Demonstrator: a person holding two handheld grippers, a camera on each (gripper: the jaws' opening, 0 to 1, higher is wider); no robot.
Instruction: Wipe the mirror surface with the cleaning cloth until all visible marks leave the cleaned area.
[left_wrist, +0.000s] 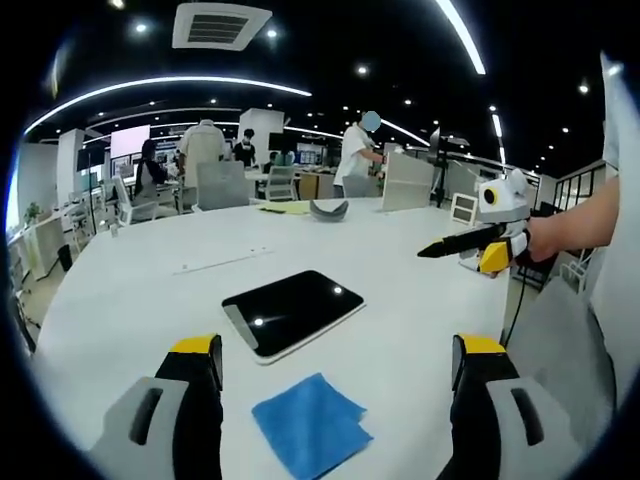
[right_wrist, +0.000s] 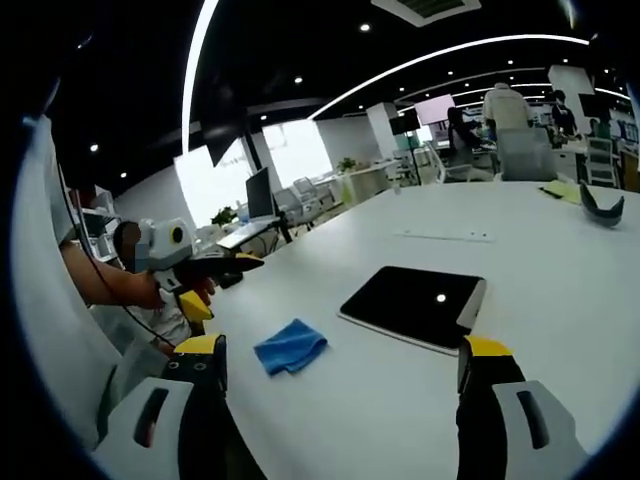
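In the left gripper view, the blue cloth (left_wrist: 310, 423) lay at the bottom centre on the white desk (left_wrist: 150, 280), between the spread, empty jaws of the left tool (left_wrist: 335, 375), with the mirror (left_wrist: 290, 311) just above it at mid-frame. The right tool (right_wrist: 340, 375) was likewise released and empty. Judging from this, the left tool should drop straight onto the cloth and pinch a raised fold, leaving the mirror in sight.

White table (left_wrist: 420, 330); grey curved object (left_wrist: 329, 209) beside yellow paper (left_wrist: 283, 207); people behind.

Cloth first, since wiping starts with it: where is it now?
The blue cloth lies on the white table, between the left gripper's open jaws, just in front of the mirror.
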